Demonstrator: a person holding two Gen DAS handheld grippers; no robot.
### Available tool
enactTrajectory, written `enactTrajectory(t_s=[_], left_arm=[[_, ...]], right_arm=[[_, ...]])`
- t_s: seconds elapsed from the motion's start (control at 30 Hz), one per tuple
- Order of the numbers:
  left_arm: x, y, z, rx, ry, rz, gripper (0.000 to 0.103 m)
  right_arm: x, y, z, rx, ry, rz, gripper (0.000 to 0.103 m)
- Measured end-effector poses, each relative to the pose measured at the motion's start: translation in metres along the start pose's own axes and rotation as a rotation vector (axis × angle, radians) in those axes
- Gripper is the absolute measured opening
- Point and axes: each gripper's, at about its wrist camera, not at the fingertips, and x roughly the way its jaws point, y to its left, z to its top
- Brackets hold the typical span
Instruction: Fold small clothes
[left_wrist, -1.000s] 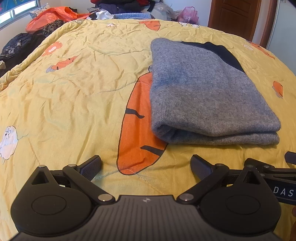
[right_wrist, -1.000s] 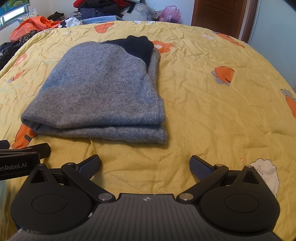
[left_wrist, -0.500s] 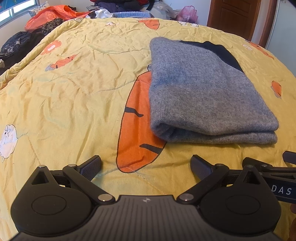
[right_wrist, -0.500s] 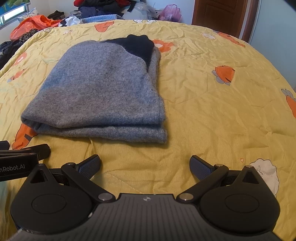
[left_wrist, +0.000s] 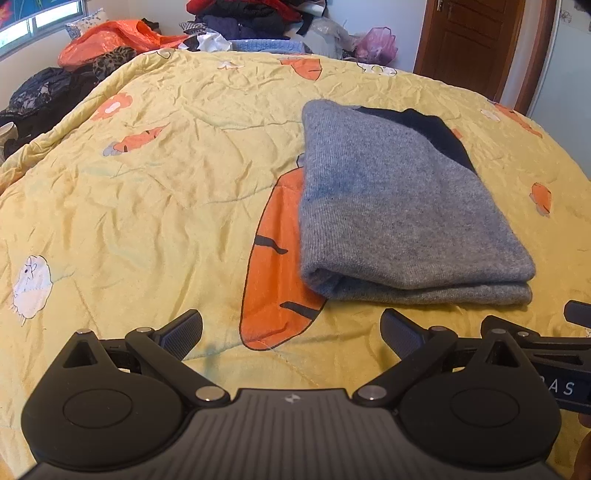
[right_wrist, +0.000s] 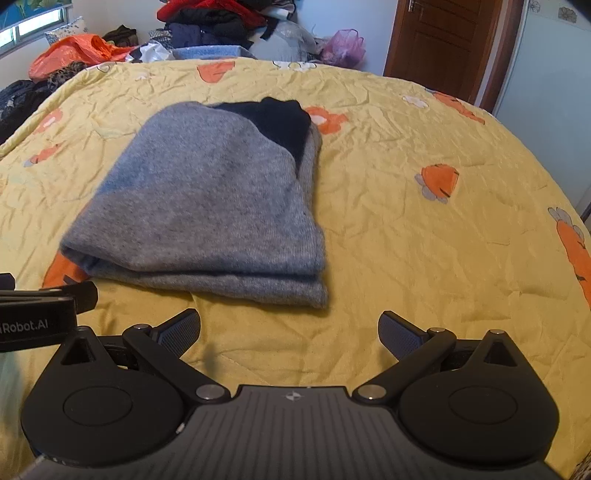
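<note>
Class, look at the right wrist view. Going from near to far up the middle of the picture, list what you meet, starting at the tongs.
Right tongs, standing open → bare yellow quilt → folded grey sweater → its dark navy part → pile of clothes beyond the bed.

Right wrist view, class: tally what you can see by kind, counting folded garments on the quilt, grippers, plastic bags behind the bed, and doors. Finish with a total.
Folded grey knit garment with a dark navy part: 1
Black two-finger grippers, right gripper and left gripper: 2
Plastic bags, crumpled orange bag and pink bag: 2
Brown wooden door: 1
Total: 6
</note>
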Motion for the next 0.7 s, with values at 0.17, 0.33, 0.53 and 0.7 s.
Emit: enactTrajectory(t_s=[0.17, 0.33, 0.53, 0.7], left_arm=[[-0.0013, 0.0033, 0.0012, -0.01, 0.001, -0.003, 0.103], [-0.0022, 0.0046, 0.0015, -0.014, 0.004, -0.007, 0.103], [-0.0031, 0.0037, 0.0018, -0.013, 0.002, -0.011, 0.103], [-0.0036, 0.0037, 0.0017, -0.016, 0.003, -0.009, 0.103]], right_arm=[[0.0015, -0.0031, 0.0017, 0.026, 0.015, 0.017, 0.103], [0.0014, -0.0012, 0.0011, 0.024, 0.018, 0.02, 0.103], [0.0009, -0.0005, 0.0019, 0.024, 0.019, 0.022, 0.103], [0.0009, 0.0001, 0.0024, 0.02, 0.017, 0.021, 0.103]])
